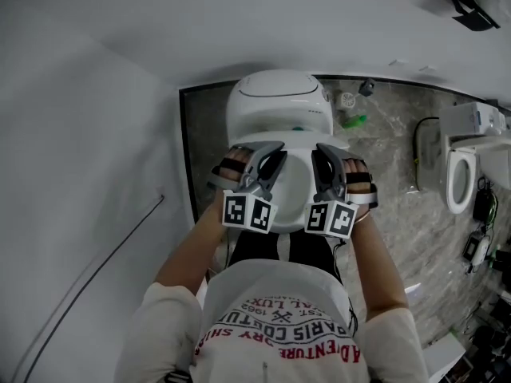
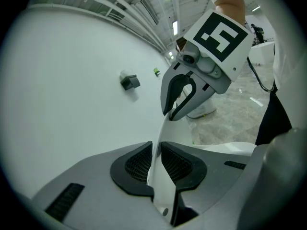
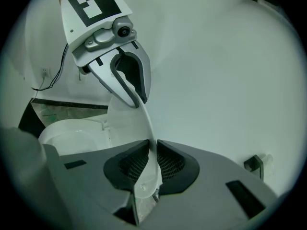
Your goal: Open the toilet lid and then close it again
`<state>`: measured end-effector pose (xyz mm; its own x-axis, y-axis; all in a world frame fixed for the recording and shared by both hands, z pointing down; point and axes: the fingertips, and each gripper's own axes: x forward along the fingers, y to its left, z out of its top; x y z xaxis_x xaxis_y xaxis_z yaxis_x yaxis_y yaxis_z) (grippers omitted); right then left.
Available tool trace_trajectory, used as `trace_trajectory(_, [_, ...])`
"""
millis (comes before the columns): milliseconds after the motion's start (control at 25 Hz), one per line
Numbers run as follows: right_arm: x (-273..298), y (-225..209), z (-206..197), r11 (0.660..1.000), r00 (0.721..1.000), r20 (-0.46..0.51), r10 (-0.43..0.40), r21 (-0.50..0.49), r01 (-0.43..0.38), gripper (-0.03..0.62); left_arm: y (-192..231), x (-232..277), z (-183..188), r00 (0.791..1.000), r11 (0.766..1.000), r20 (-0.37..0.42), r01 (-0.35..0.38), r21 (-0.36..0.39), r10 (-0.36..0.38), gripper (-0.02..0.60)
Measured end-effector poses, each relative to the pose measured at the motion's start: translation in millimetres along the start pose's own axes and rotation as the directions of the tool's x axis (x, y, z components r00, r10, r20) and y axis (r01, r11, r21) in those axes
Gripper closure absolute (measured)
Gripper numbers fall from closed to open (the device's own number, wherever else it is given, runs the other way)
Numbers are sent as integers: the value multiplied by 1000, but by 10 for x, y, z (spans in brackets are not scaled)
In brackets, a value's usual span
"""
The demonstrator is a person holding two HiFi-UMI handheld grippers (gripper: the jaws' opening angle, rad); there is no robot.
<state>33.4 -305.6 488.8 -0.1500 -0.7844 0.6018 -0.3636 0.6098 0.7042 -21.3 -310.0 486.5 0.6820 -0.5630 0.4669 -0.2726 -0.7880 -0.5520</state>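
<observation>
Toilet lid (image 1: pixel 294 183) is tilted partway up over the seat (image 3: pixel 72 139), in front of the white tank (image 1: pixel 278 102). The left gripper (image 2: pixel 155 159) has its jaws pinching the lid's thin front rim. The right gripper (image 3: pixel 152 163) pinches the same rim, near the left one. Grey stone floor (image 1: pixel 391 166) lies beside the toilet.
</observation>
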Motion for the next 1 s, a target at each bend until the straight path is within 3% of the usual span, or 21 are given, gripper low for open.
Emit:
trace_trajectory(560, [598, -518, 28, 997, 993, 91, 74, -25, -72, 557, 630, 522, -155, 998, 996, -52, -42, -79, 38, 500])
trace_trajectory(1000, [1101, -799, 32, 989, 978, 151, 140, -61, -132, 557, 1009, 933, -377, 994, 989, -109, -32, -143, 17, 496])
